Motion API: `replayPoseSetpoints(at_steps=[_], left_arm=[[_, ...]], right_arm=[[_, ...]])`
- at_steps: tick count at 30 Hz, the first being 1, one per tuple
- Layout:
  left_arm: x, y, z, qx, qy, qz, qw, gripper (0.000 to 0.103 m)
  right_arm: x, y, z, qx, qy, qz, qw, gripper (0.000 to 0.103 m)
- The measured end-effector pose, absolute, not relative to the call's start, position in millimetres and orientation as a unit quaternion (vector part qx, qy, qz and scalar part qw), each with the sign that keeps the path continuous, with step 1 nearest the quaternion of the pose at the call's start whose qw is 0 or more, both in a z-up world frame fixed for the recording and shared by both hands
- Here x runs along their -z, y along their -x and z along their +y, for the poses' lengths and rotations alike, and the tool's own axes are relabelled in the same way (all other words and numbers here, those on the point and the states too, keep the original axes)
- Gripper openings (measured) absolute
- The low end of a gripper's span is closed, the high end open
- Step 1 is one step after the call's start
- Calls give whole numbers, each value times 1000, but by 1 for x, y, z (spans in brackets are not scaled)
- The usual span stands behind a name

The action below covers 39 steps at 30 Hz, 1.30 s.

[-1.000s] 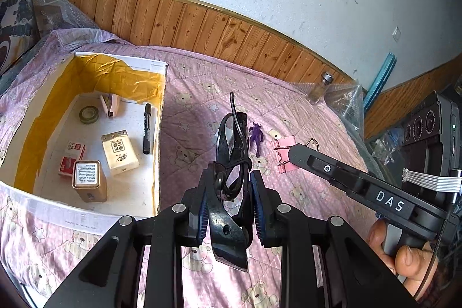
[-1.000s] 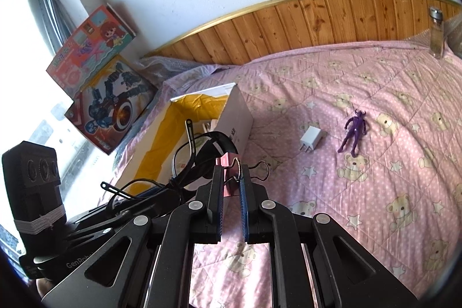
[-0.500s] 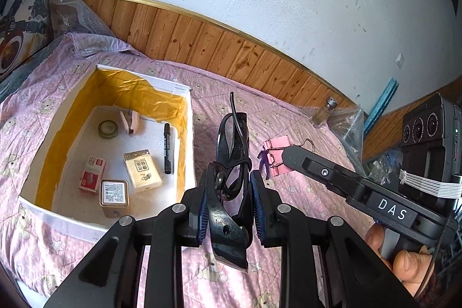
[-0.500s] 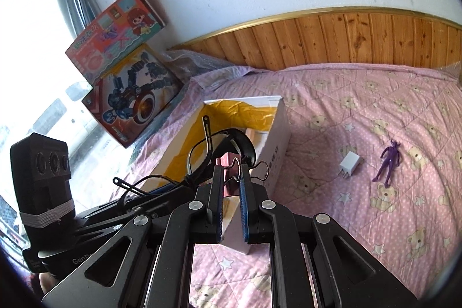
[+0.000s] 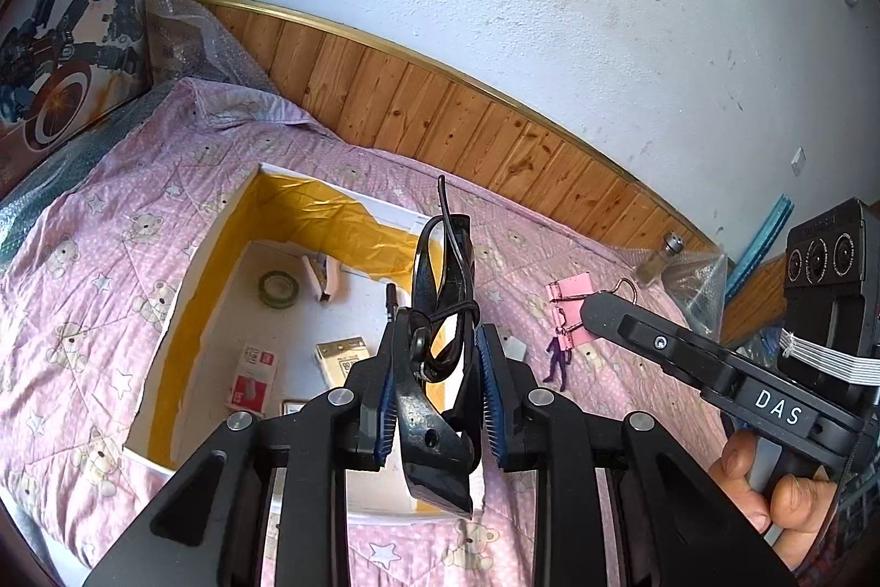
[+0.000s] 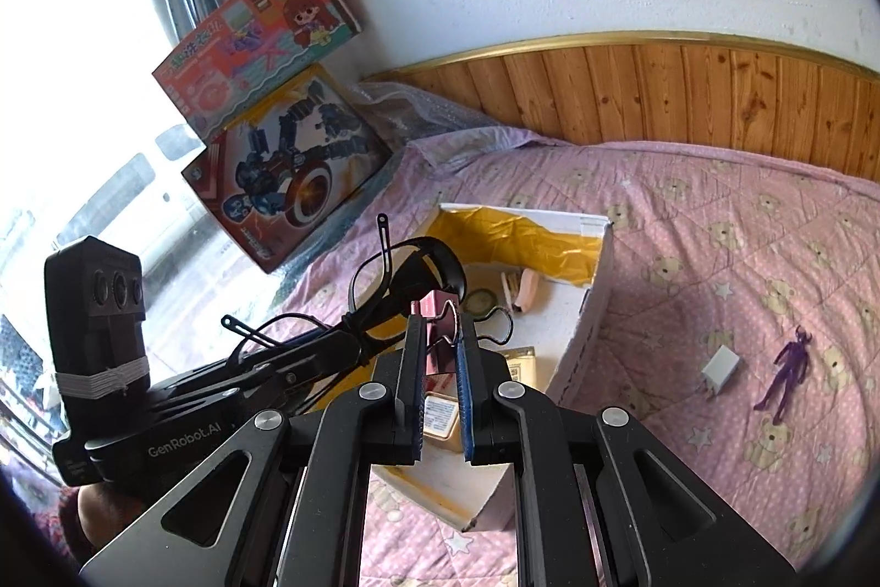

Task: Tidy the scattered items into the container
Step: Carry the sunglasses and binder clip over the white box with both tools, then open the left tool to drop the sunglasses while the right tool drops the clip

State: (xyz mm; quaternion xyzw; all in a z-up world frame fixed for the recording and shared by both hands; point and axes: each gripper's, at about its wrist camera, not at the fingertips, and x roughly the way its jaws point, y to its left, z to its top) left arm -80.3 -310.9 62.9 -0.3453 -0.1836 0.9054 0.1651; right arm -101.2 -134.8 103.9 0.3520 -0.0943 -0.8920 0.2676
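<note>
My left gripper is shut on folded black glasses, held above the white box with yellow lining. The right gripper is shut on the wire handle of a pink binder clip over the box's open top. In the left wrist view the clip hangs at the right gripper's tip, just right of the box. A purple figure and a white charger lie on the pink bedspread right of the box.
Inside the box lie a tape roll, a pink stapler, a black marker and small cartons. Toy boxes lean at the window corner. A glass bottle stands by the wood-panelled wall.
Both grippers have moved left with their loads. The glasses and the pink clip now hang over the box instead of over the bedspread beside it.
</note>
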Motion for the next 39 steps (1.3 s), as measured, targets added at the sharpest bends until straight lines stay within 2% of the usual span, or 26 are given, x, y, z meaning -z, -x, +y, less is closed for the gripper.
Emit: replayPoseSetpoints(at_steps=[11, 22, 36, 39], left_arm=[[-53, 114, -346, -902, 362, -202, 124, 27], [-15, 162, -360, -879, 420, -207, 92, 27], [25, 211, -335, -840, 487, -229, 66, 27], [44, 229, -327, -827, 513, -220, 60, 28]], right_arm=[[-90, 150, -149, 876, -385, -83, 279, 10], [-57, 208, -175, 851, -440, -49, 281, 10], [-10, 277, -183, 818, -515, -47, 253, 10], [6, 293, -184, 813, -529, -43, 239, 15]])
